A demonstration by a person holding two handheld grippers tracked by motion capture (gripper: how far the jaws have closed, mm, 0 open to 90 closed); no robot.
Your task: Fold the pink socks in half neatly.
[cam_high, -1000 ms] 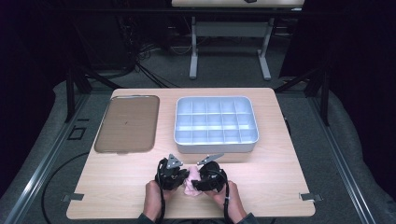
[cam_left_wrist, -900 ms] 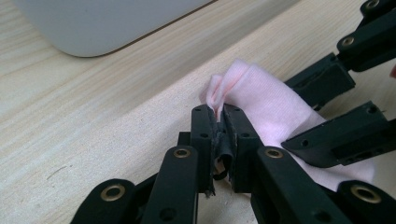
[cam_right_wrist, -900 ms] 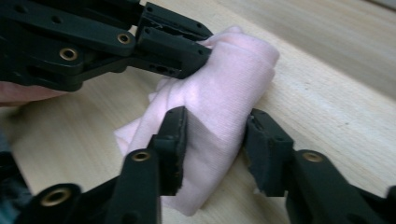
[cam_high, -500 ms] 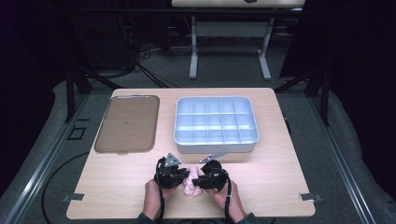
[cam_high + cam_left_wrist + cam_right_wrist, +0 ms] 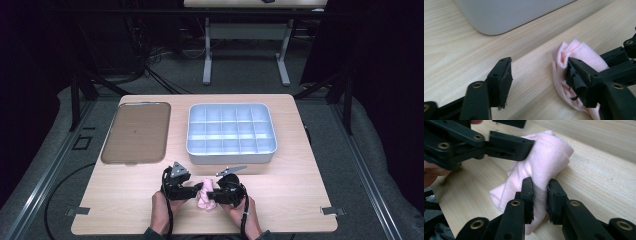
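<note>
the right gripper [image 5: 540, 195] pinches a fold of the pink cloth [image 5: 541, 162] on the worktop [image 5: 300, 185]. the left gripper [image 5: 539, 75] has just been opening — released, one jaw touching the cloth.

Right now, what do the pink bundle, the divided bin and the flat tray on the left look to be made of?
Pink cloth: soft knit fabric, matte, with a fine ribbed weave and loose folds; possibly a sock.
Compartment bin: likely moulded plastic, pale grey-white, smooth with rounded corners and a slight sheen.
Tray: brownish, smooth, raised rim; plastic or metal, unclear.
Table: light wood-grain top, probably laminate.
</note>
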